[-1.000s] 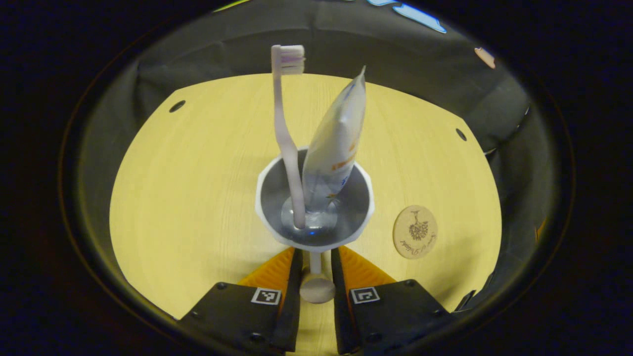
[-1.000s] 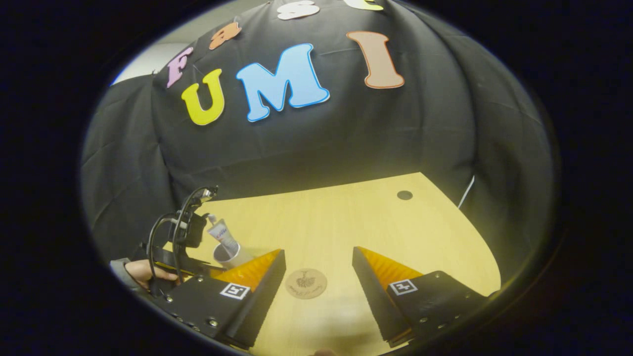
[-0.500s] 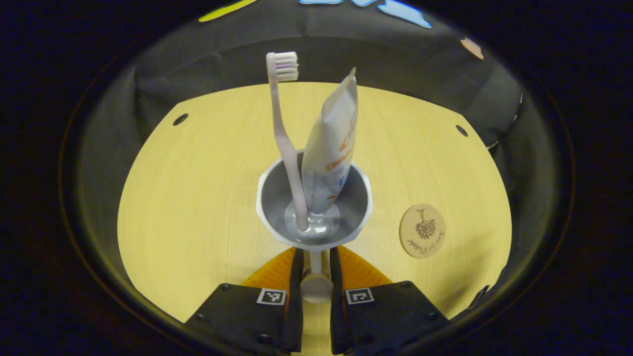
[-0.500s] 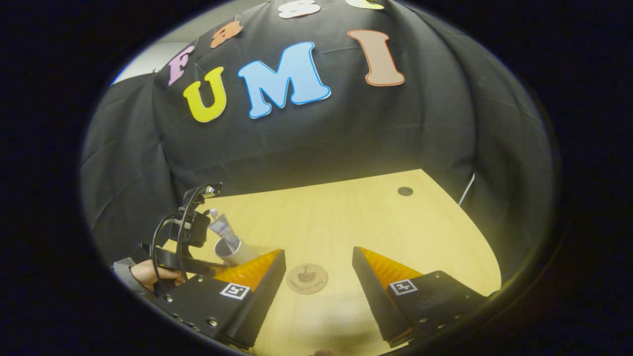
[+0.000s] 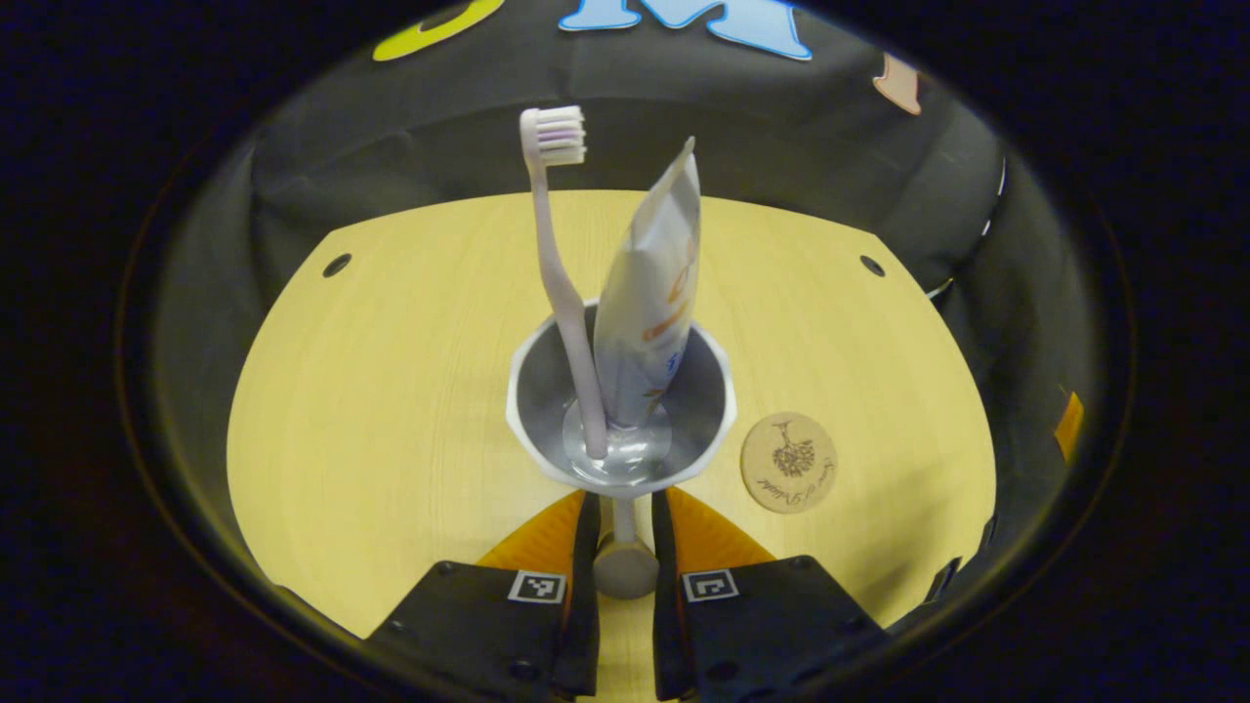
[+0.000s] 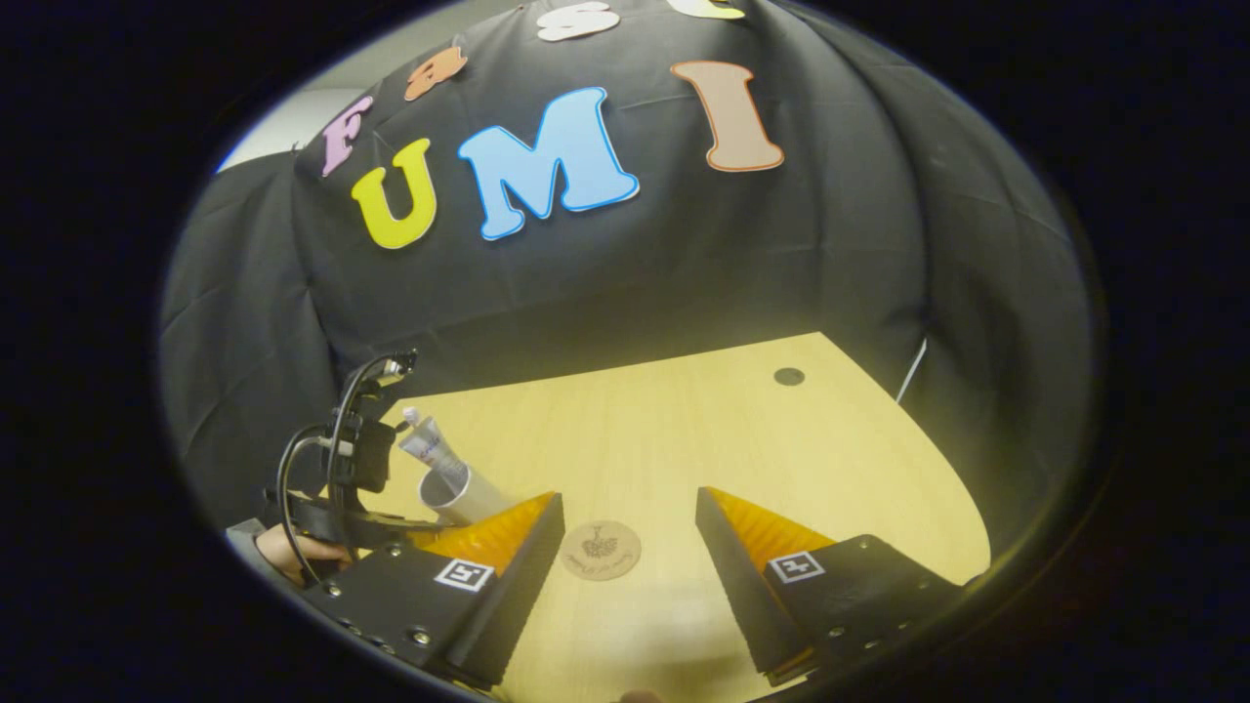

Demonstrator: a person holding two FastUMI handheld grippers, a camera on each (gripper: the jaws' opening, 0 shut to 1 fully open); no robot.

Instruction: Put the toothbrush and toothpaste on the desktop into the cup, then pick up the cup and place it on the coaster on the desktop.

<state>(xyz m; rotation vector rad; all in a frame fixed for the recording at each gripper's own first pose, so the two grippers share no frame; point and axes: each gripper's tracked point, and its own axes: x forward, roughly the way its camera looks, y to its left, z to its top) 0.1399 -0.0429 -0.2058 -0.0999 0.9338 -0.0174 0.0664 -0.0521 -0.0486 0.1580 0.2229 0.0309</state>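
The left hand-held gripper (image 5: 623, 532) is pinching the cup (image 5: 621, 410) by its handle (toothbrush (image 5: 562, 283) and toothpaste (image 5: 649, 303) inside), needing a lift toward the coaster (image 5: 788, 462) at lower right, while the right hand-held gripper (image 6: 625, 537) is hanging spread.

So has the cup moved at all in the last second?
Yes. In the right gripper view the cup, held by the left tool, has drifted left, away from the coaster, and tilted a bit more.

Dim, warm overhead light; sharp centre, fisheye-warped, darkening edges.
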